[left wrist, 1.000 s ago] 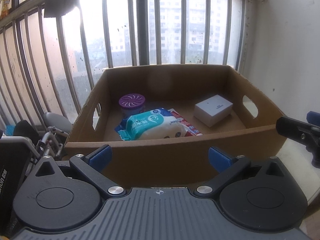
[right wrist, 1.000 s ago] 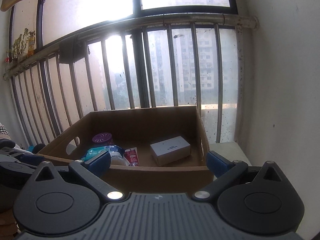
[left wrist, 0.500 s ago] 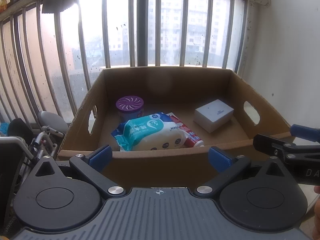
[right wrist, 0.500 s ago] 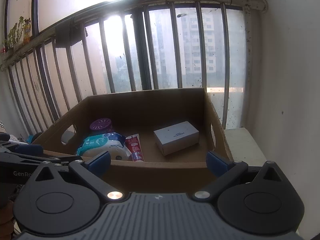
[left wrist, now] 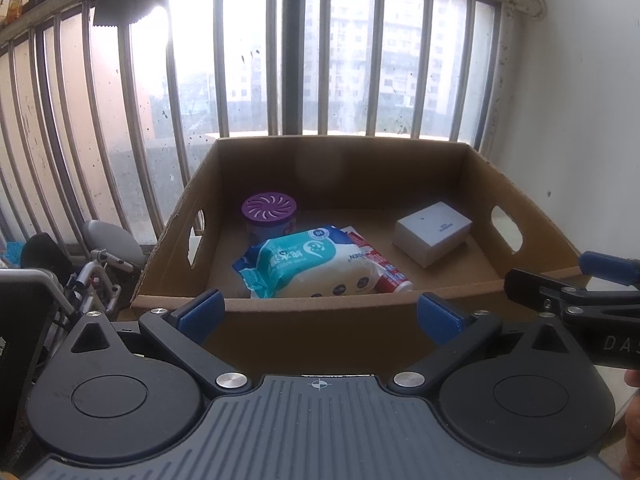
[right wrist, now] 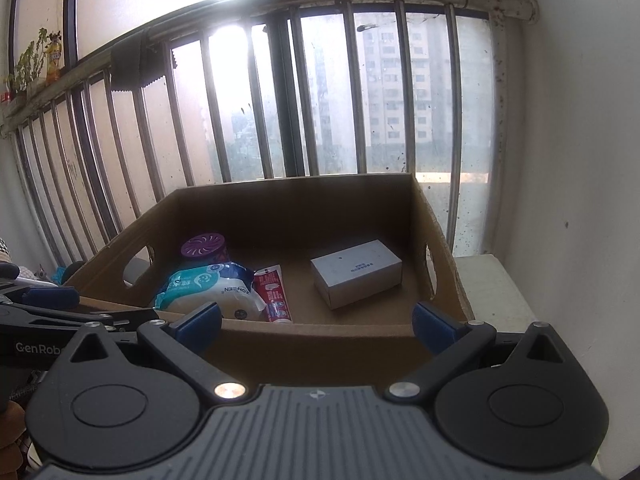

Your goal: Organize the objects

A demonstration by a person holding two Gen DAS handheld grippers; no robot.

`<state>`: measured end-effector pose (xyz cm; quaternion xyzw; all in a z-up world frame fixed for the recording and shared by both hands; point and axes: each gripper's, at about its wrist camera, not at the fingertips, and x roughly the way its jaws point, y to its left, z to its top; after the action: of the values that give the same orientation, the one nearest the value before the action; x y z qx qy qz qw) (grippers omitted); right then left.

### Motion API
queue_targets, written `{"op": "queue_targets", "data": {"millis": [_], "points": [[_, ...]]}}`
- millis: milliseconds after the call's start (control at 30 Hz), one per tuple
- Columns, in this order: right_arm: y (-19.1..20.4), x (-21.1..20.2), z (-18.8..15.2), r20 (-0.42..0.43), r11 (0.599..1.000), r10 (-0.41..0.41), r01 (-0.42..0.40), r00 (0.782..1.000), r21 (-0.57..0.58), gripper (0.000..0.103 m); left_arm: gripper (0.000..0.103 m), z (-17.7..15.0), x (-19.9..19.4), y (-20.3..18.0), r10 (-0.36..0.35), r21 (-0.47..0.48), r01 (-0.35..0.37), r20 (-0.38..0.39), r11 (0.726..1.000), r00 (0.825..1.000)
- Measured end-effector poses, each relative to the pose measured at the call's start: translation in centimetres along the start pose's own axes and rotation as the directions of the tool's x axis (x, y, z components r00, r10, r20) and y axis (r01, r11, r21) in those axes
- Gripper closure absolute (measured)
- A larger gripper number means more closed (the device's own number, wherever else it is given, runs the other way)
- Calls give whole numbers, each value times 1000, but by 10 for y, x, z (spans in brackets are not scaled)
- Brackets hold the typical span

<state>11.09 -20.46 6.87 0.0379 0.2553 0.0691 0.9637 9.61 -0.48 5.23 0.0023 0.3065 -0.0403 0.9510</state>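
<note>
An open cardboard box (left wrist: pixel 320 312) (right wrist: pixel 312 344) stands by the barred window. Inside lie a teal pack of wet wipes (left wrist: pixel 308 266) (right wrist: pixel 208 286), a purple-lidded round tub (left wrist: pixel 269 209) (right wrist: pixel 202 245), a red tube (left wrist: pixel 394 276) (right wrist: pixel 274 290) and a white carton (left wrist: pixel 434 232) (right wrist: pixel 356 272). My left gripper (left wrist: pixel 320 314) is open and empty, just short of the box's near wall. My right gripper (right wrist: pixel 316 320) is also open and empty, facing the near wall towards its right end. Each gripper shows at the edge of the other's view.
Vertical window bars (left wrist: pixel 276 52) run right behind the box. A white wall (left wrist: pixel 580 120) closes the right side, with a pale ledge (right wrist: pixel 492 292) beside the box. A folded metal-framed chair or cart (left wrist: pixel 96 264) stands to the left.
Both grippers have risen and tilted down, so more of the box's floor shows. The right gripper has come further into the left wrist view. The objects have not moved.
</note>
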Motion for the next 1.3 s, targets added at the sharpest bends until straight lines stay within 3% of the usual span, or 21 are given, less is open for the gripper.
{"op": "queue_targets", "data": {"millis": [1300], "points": [[11,-13,-2,0,999,-12,12,1000,-40,0,0,-3,-16,8,2,9,-2,5,1000,1000]]}}
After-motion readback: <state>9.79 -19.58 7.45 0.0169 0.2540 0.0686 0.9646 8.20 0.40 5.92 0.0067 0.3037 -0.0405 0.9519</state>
